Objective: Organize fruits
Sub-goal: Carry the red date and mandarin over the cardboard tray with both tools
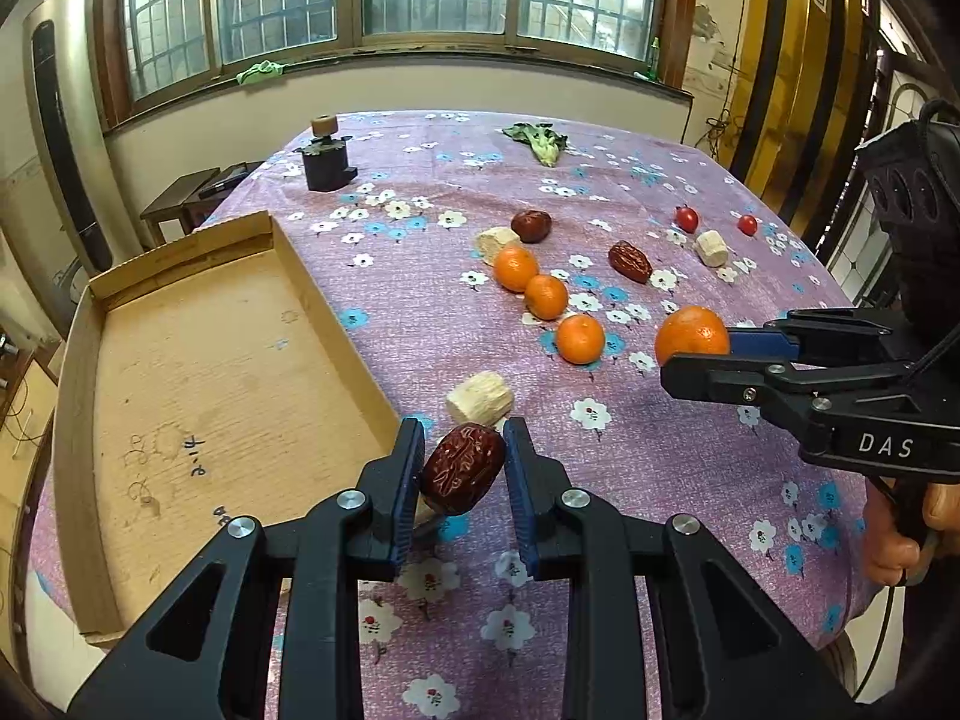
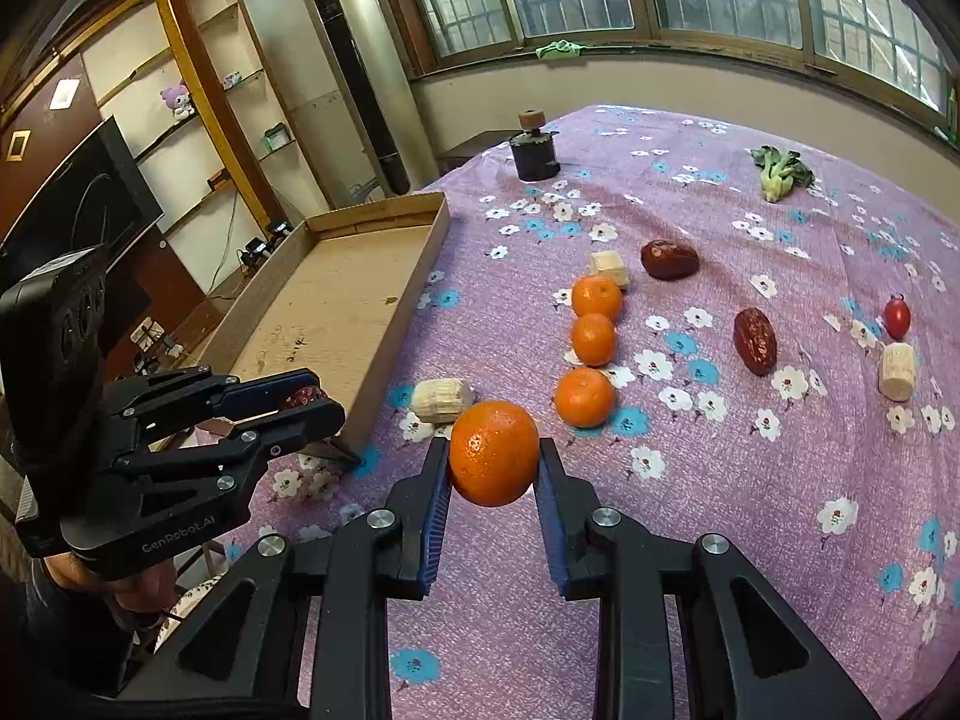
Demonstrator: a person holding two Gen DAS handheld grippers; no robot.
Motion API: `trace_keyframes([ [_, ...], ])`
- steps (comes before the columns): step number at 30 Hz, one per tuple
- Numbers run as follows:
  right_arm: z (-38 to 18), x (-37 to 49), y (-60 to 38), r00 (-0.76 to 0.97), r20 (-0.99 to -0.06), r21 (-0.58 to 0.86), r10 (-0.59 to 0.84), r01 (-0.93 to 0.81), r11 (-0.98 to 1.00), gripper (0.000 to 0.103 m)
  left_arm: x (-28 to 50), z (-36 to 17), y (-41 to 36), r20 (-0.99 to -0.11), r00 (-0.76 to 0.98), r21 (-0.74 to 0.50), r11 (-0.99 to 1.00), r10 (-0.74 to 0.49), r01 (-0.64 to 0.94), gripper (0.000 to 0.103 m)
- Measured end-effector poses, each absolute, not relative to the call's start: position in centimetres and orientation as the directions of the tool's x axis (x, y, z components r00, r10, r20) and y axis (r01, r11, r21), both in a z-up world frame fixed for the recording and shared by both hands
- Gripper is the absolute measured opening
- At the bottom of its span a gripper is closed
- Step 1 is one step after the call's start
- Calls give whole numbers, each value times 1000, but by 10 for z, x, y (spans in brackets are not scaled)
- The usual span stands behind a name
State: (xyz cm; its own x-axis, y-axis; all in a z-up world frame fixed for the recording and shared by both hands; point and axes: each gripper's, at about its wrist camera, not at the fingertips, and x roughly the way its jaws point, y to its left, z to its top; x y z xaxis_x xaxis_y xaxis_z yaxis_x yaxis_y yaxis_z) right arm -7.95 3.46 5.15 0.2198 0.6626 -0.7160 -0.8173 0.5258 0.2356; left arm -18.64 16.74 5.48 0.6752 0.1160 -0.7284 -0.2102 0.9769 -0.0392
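A desk draped in a purple cloth printed with white and blue flowers is carrying the whole spread. A shallow brown cardboard tray is lying along its left edge, nothing showing inside it.

The black left gripper is hovering just beside the tray's near corner, its blue-padded jaws clamping a wrinkled dark-red dried date and holding it clear of the cloth. The black right gripper is hanging over the middle of the desk, its jaws pressing both sides of a round orange mandarin, likewise off the surface.

Three smaller orange mandarins are sitting in a short row beyond it. Three pale, ribbed stub-shaped pieces are lying apart on the cloth, one just beyond the held date. Two more dark-red dates are resting further out, and two small red cherry tomatoes are sitting near the right side.
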Motion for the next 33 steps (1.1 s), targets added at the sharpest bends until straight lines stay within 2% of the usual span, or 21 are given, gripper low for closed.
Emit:
trace_keyframes([
  [9, 54, -91, 61, 167, -709, 254, 685, -846, 469, 28, -200, 57, 189, -726, 668, -30, 964, 160, -264, 24],
  [19, 52, -123, 128, 39, -693, 282, 720, -904, 321, 28, -225, 52, 247, -738, 625, -27, 914, 255, -405, 24],
  [33, 3, -129, 213, -70, -812, 265, 580, -929, 259, 28, -226, 17, 285, -806, 544, -40, 895, 234, -444, 25],
])
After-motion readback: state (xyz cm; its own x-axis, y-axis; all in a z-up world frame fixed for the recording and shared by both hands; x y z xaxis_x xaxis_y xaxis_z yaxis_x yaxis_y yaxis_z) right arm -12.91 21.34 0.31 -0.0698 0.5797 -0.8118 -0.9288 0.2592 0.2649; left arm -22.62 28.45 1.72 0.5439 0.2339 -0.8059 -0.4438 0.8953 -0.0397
